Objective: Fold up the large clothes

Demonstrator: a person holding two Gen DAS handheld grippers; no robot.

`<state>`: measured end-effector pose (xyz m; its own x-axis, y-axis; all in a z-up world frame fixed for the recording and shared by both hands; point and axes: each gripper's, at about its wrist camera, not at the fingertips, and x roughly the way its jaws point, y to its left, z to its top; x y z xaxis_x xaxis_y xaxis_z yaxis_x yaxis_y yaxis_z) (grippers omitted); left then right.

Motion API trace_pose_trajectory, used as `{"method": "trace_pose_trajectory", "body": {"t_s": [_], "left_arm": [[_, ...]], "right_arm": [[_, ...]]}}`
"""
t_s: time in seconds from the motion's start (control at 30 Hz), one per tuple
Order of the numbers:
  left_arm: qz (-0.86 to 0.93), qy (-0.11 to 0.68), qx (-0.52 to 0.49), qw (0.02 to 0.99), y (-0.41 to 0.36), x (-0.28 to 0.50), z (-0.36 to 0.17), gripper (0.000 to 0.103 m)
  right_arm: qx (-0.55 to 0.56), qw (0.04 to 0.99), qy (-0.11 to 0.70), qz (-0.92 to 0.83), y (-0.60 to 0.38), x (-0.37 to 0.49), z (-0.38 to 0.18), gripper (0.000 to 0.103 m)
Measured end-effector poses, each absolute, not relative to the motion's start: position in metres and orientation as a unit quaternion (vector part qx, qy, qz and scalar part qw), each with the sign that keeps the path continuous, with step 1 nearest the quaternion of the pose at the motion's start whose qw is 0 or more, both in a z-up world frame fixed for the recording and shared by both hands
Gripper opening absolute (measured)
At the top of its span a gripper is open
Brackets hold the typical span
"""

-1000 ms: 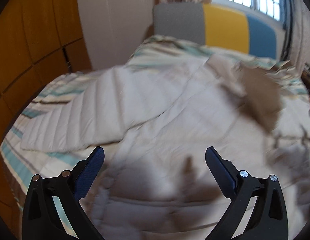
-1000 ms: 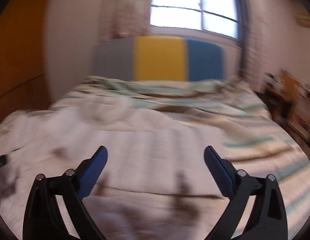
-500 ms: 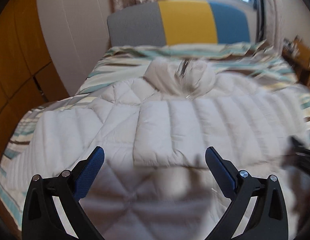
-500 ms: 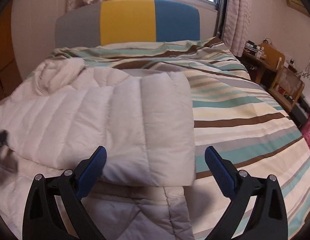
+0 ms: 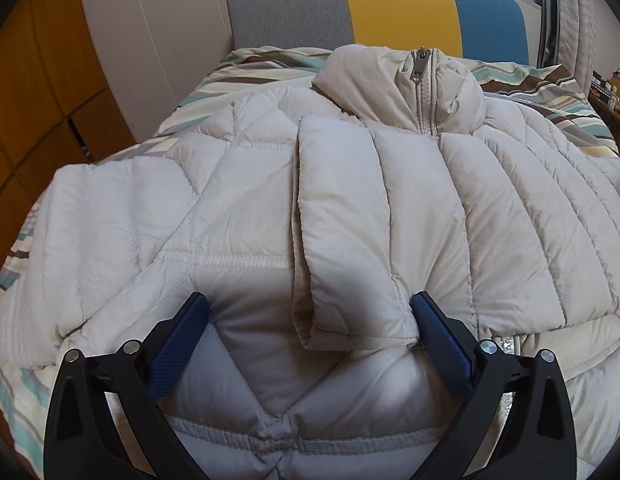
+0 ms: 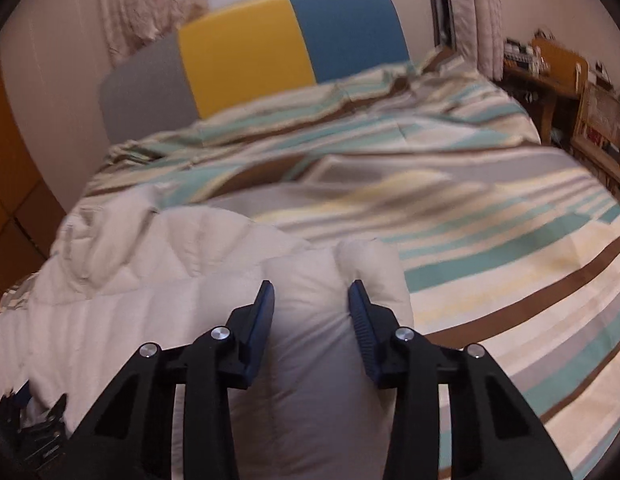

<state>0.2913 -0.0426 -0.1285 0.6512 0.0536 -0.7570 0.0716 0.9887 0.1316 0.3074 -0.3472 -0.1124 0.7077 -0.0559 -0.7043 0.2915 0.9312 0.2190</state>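
Left tongs (image 5: 310, 312) spread wide over the puffer jacket (image 5: 238, 200); right tongs (image 6: 311, 294) pinch a jacket fold (image 6: 310, 320)

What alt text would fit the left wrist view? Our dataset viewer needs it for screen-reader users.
A cream quilted puffer jacket lies zipped on a striped bedspread, one sleeve folded across its front. The open left gripper hovers over the sleeve's cuff. Behind stands a grey, yellow and blue headboard.
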Motion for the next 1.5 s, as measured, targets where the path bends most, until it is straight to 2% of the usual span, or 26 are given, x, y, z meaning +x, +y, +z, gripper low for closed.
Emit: {"method": "trace_pose_trajectory", "body": {"t_s": [0.13,0.3,0.33,0.43,0.47,0.57,0.7,0.83,1.2,1.33,1.5], "left_arm": [[-0.010,0.421,0.070,0.904,-0.044,0.297,-0.132,0.100],[-0.009,0.420,0.072,0.905,-0.045,0.299,-0.134,0.100],[-0.009,0.420,0.071,0.905,-0.045,0.300,-0.134,0.100],[-0.011,0.421,0.067,0.905,-0.044,0.300,-0.135,0.100],[-0.011,0.421,0.067,0.905,-0.044,0.301,-0.135,0.100],[-0.011,0.421,0.068,0.904,-0.043,0.300,-0.134,0.100],[-0.011,0.421,0.068,0.905,-0.043,0.300,-0.134,0.100],[-0.012,0.421,0.067,0.904,-0.043,0.300,-0.134,0.100],[-0.039,0.436,0.048,0.898,-0.031,0.299,-0.126,0.100],[-0.067,0.425,0.016,0.902,0.002,0.288,-0.100,0.100],[0.016,0.374,-0.034,0.927,0.085,0.281,-0.067,0.100]], "right_arm": [[0.164,0.902,0.388,-0.090,-0.352,0.313,-0.143,0.037],[0.154,0.905,0.387,-0.092,-0.350,0.312,-0.145,0.039],[0.161,0.906,0.382,-0.088,-0.352,0.308,-0.142,0.042],[0.185,0.915,0.350,-0.080,-0.356,0.284,-0.122,0.061],[0.184,0.918,0.340,-0.082,-0.355,0.274,-0.114,0.064],[0.163,0.923,0.332,-0.106,-0.346,0.236,-0.097,0.064],[0.157,0.904,0.371,-0.143,-0.341,0.206,-0.112,0.066],[0.146,0.892,0.393,-0.168,-0.341,0.208,-0.133,0.077],[0.115,0.885,0.410,-0.188,-0.333,0.214,-0.146,0.089],[0.116,0.884,0.411,-0.189,-0.334,0.213,-0.146,0.091],[0.116,0.884,0.411,-0.190,-0.335,0.213,-0.145,0.092]]}}
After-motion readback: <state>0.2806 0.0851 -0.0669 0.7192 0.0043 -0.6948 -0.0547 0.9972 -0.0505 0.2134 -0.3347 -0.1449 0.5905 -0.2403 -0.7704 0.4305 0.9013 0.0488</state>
